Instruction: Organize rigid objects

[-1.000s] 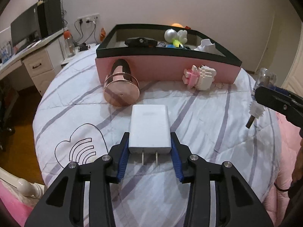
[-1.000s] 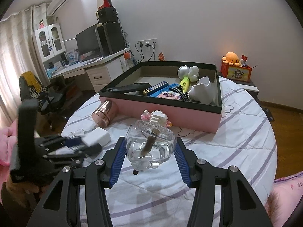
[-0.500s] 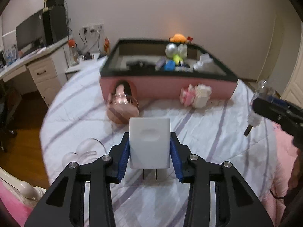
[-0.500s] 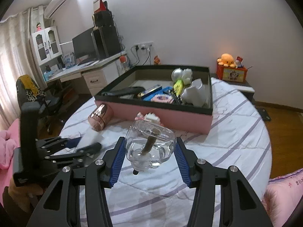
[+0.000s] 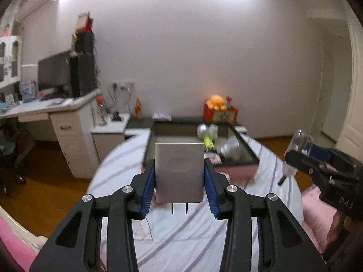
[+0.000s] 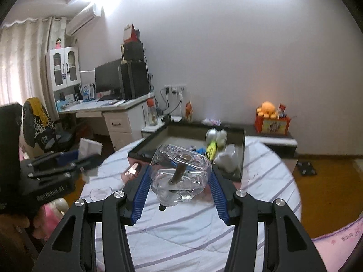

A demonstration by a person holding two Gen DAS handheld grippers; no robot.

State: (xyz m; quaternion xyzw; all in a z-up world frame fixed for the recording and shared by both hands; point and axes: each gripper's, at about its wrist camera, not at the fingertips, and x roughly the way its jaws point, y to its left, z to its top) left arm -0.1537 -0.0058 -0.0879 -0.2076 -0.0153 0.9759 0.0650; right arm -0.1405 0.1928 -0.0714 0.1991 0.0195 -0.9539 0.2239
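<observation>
My left gripper (image 5: 179,179) is shut on a white plug charger (image 5: 179,172), prongs pointing down, held well above the round bed (image 5: 181,238). My right gripper (image 6: 180,181) is shut on a clear glass bottle (image 6: 181,174) with a brown stick inside, also lifted. The pink box with a black rim (image 5: 247,154) lies ahead at the bed's far side, holding a silver ball (image 5: 202,130), a yellow-green item and white objects. The right gripper with the bottle shows at the right of the left wrist view (image 5: 299,149). The left gripper shows at the left of the right wrist view (image 6: 68,161).
A rose-gold cylinder (image 6: 132,170) lies by the box's near left corner. A white desk (image 5: 56,113) with a monitor stands at the left. An orange plush (image 6: 266,108) sits on a red box beyond. Wooden floor surrounds the bed.
Both grippers have risen and tilted up with their objects. The box and bed now sit lower and farther in both views, and more of the wall shows.
</observation>
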